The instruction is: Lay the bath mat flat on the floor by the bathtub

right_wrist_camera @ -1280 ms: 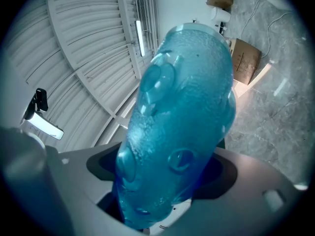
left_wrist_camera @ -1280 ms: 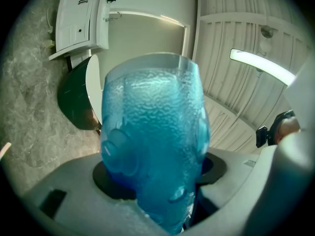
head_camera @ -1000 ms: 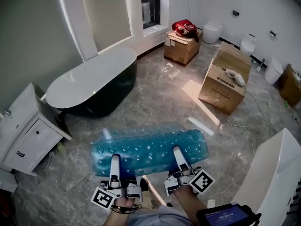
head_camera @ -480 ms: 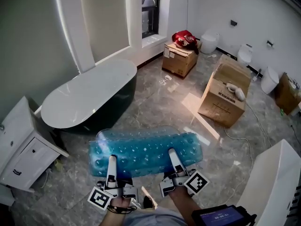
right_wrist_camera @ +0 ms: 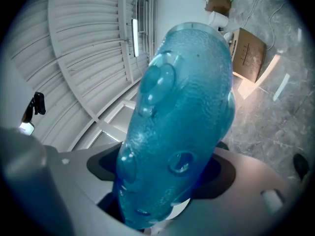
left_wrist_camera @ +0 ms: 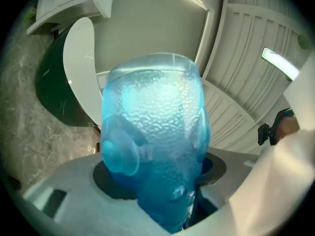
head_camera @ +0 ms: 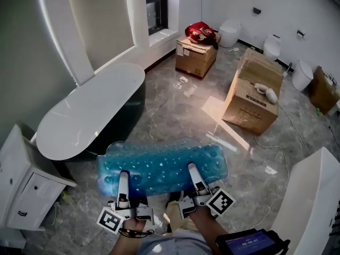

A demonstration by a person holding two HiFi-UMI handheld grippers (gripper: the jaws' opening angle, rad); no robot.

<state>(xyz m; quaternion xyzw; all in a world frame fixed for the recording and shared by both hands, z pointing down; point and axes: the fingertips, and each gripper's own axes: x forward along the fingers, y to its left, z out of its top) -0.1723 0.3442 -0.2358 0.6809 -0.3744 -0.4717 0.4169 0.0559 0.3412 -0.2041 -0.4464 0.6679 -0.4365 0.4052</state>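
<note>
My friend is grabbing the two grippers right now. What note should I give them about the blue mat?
Left hand-held gripper: shut on the near edge of the bath mat.
Right hand-held gripper: shut on the same edge.
Mat: in the air, stretched between them, near the end of the bathtub.
Done: mat lifted.
Left: lower it flat onto the floor beside the tub, then let go.

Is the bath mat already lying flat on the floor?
No, the bath mat hangs above the floor, gripped along its near edge by the left gripper and the right gripper, just short of the bathtub.
</note>
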